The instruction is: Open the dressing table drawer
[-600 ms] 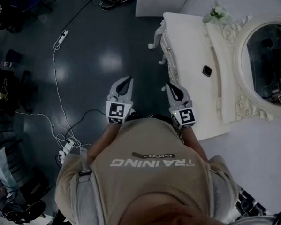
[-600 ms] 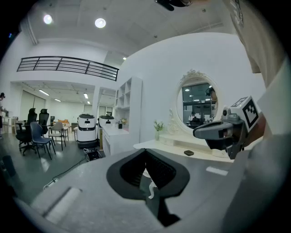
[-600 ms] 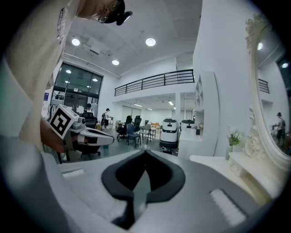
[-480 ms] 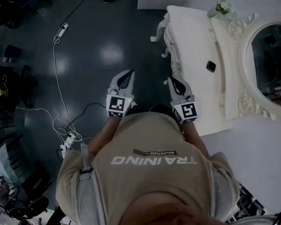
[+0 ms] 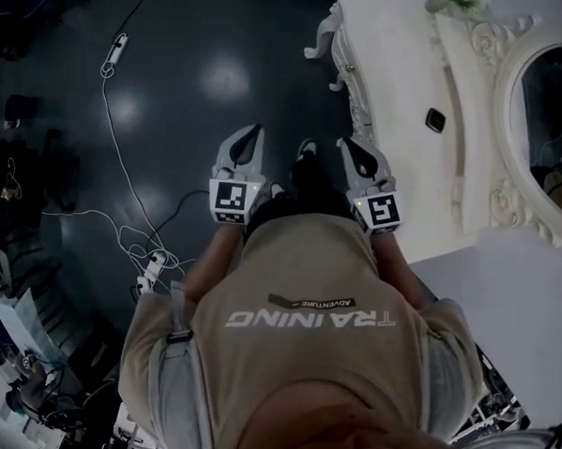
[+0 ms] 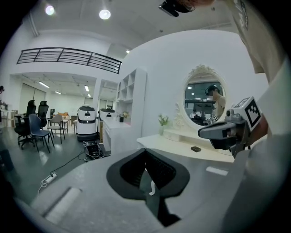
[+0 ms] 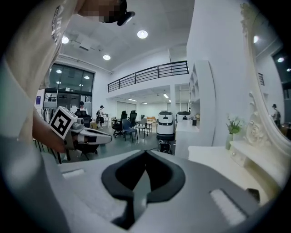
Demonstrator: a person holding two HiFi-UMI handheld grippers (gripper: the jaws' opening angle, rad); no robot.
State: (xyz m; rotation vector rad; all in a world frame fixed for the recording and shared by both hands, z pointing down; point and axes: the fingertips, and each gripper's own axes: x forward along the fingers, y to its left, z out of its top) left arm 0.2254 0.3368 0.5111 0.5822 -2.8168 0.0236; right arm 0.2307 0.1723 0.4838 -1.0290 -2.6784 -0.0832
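The white dressing table (image 5: 392, 74) stands at the upper right of the head view, its carved front (image 5: 346, 74) facing the dark floor; no drawer stands out from it. An oval mirror (image 5: 559, 111) sits on top. My left gripper (image 5: 256, 133) and right gripper (image 5: 347, 143) are held side by side at chest height, short of the table and touching nothing. Both are shut and empty. In the left gripper view the shut left gripper (image 6: 146, 150) points past the table (image 6: 179, 144), with the right gripper (image 6: 229, 131) alongside. The right gripper (image 7: 145, 153) shows the table top (image 7: 218, 160) to its right.
A small black object (image 5: 436, 120) and a vase of flowers (image 5: 457, 3) rest on the table top. Cables and power strips (image 5: 149, 268) trail over the floor at left. White robots (image 6: 86, 124), a shelf unit (image 6: 132, 107) and office chairs (image 6: 38, 129) stand farther off.
The table has slid up and to the right in the head view as the person moved. A shoe now shows between the grippers. Both grippers stayed shut.
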